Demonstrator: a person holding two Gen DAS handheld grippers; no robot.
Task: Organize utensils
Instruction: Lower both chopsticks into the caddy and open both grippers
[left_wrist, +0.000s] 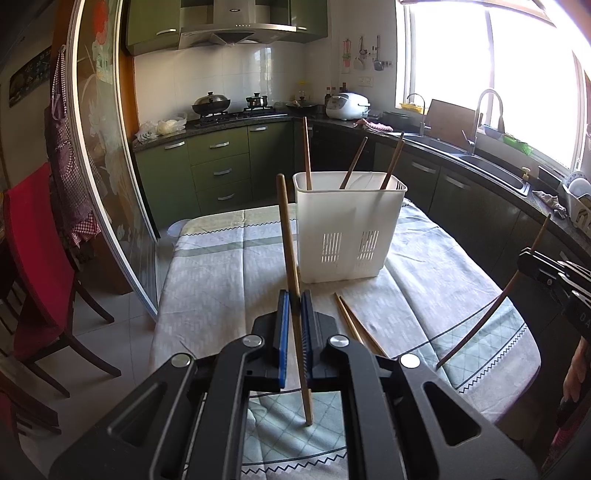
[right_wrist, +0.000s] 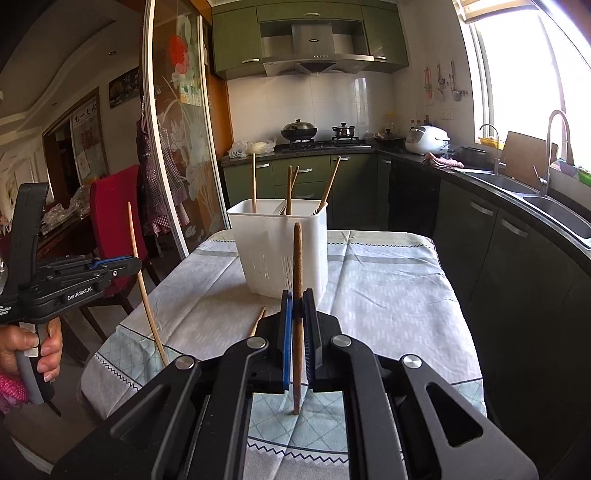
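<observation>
A white slotted utensil holder (left_wrist: 349, 229) stands on the cloth-covered table and holds three upright chopsticks (left_wrist: 307, 155); it also shows in the right wrist view (right_wrist: 280, 247). My left gripper (left_wrist: 294, 306) is shut on a light wooden chopstick (left_wrist: 288, 236), held nearly upright in front of the holder. My right gripper (right_wrist: 297, 306) is shut on a darker chopstick (right_wrist: 297, 266), also upright. The right gripper appears at the right edge of the left wrist view (left_wrist: 524, 258). Two loose chopsticks (left_wrist: 351, 317) lie on the cloth near the holder.
The table (left_wrist: 221, 273) has a pale patterned cloth. A red chair (left_wrist: 33, 258) stands at the left beside a sliding glass door (left_wrist: 107, 155). Kitchen counter with sink (left_wrist: 491, 166), stove and rice cooker runs behind and to the right.
</observation>
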